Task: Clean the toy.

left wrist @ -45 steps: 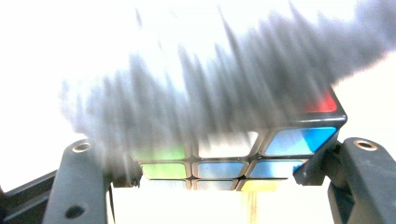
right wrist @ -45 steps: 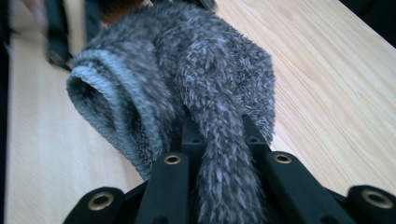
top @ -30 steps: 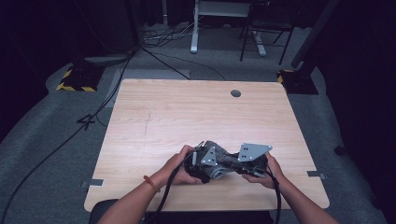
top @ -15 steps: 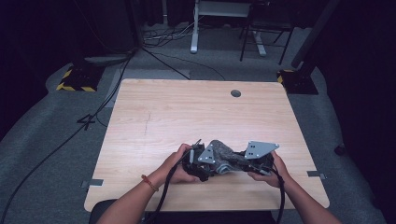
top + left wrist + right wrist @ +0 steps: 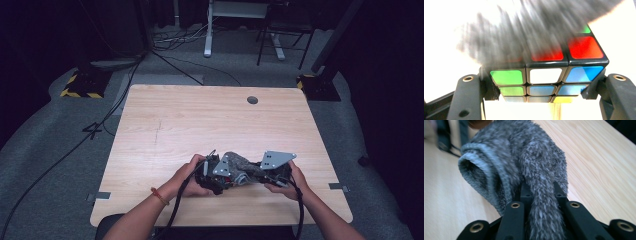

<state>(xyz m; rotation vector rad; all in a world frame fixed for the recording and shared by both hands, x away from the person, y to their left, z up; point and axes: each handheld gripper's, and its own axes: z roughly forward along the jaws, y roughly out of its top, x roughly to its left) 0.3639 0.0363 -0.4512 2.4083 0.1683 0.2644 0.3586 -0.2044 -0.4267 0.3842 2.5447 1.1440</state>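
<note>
Two black jaws of the left gripper (image 5: 544,82) clamp a scrambled colour-tiled puzzle cube (image 5: 546,75) by its opposite sides, a blurred grey mass lying over its top, probably the same cloth. The right gripper (image 5: 541,220) is clenched on a fuzzy grey knitted sock (image 5: 524,170), a strand of it pinched between its jaws, the ribbed cuff open to one side. From above, both grippers meet near the front edge of the light wooden table (image 5: 200,120), the sock (image 5: 240,165) stretched between them.
</note>
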